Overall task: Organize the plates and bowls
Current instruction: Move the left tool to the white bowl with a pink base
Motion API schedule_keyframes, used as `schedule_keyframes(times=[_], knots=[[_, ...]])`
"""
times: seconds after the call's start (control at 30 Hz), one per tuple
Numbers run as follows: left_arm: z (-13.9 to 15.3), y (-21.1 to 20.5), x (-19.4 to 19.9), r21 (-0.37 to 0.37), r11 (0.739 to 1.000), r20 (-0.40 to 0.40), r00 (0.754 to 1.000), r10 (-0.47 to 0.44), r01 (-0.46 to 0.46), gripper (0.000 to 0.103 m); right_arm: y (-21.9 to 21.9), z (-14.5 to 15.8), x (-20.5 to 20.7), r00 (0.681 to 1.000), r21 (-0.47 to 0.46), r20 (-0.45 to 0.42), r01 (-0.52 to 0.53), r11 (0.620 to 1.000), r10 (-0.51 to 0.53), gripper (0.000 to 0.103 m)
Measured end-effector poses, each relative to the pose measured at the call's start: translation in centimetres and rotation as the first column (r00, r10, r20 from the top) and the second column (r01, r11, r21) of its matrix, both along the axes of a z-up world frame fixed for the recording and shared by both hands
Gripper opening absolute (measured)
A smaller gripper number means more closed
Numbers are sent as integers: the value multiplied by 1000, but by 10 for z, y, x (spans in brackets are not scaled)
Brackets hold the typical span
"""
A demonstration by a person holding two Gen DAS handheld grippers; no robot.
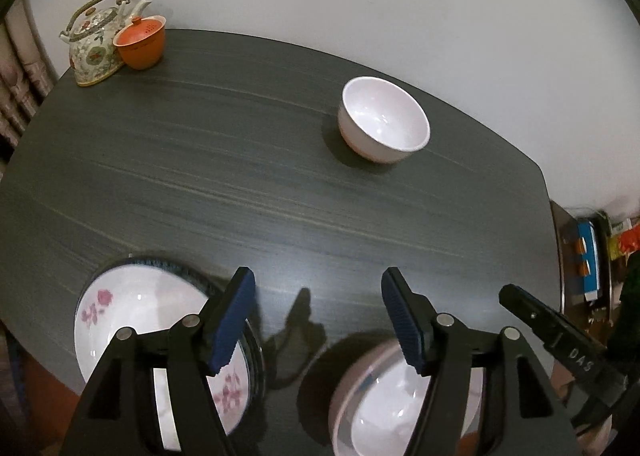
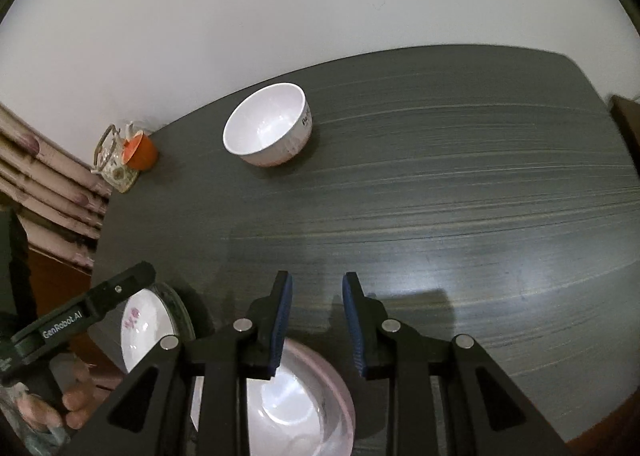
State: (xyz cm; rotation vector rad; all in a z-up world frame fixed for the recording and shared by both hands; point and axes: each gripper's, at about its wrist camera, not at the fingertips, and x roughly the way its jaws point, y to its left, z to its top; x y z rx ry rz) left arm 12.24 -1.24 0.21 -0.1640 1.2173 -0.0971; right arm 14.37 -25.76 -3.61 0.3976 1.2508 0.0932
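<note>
Dim, cool light is seen; a glare patch lies on the table (image 2: pixel 460 276), edges are bent by fisheye distortion, corners blackened, and near bowls are blurred.

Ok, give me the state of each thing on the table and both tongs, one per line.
Left tongs: open, empty.
Right tongs: jaws apart, nothing between them.
Far white bowl: upright, empty, alone.
Near bowl: upright, empty.
Floral plate: flat on a dark-rimmed plate.
Teapot: upright, lidded.
Orange cup: upright, against teapot.

The middle of the dark table (image 1: pixel 240 176) lies bare and passable. Obstacles: a white bowl (image 1: pixel 384 120) toward the far edge, a teapot (image 1: pixel 94 42) touching an orange cup (image 1: pixel 141 42) at the far corner, and plates (image 1: pixel 132 316) and a bowl (image 2: pixel 296 408) along the near edge.
</note>
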Motion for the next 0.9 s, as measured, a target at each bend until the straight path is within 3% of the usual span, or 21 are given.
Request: schedule_keyframes(times=[0.17,0.3,0.53,0.9], knots=[[-4,5,26,-36,999,-19,1000,20,-20,64,-19,-9,29,999,66,-16,41,997,-40,36],[-9,6,51,-92,995,-31,999,42,-44,64,-24,-18,56,996,111,-25,89,990,-87,36],[-18,5,99,-165,982,-44,995,87,-93,64,-10,-35,103,994,90,-32,110,990,-107,36],[-49,-9,161,-127,987,-56,994,96,-103,63,-3,-75,153,988,39,-77,139,990,-136,36]])
